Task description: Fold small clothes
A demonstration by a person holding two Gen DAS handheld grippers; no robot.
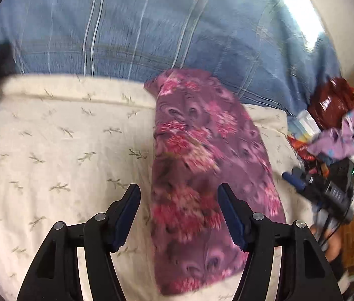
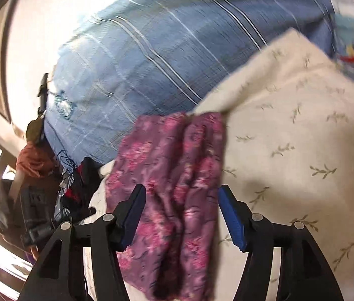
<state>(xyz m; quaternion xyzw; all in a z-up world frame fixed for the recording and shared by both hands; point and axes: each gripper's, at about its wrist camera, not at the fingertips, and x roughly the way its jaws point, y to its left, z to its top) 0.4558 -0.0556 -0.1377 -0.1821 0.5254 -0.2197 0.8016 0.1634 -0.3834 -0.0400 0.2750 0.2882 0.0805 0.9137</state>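
A purple garment with pink flowers (image 1: 202, 175) lies folded into a long strip on a cream sheet with a leaf print (image 1: 64, 150). My left gripper (image 1: 179, 190) is open and empty above the strip's near half. In the right wrist view the same garment (image 2: 177, 175) lies wrinkled, running away from me. My right gripper (image 2: 180, 192) is open and empty, its fingers standing either side of the cloth, above it. In the left wrist view the right gripper (image 1: 299, 178) shows at the right edge of the sheet. Both views are blurred by motion.
A blue striped blanket (image 1: 151, 25) lies beyond the sheet and shows in the right wrist view (image 2: 151, 62) too. A heap of clothes and bags (image 1: 337, 125) sits at the right of the bed. A dark bag and red cloth (image 2: 34, 175) lie at the left.
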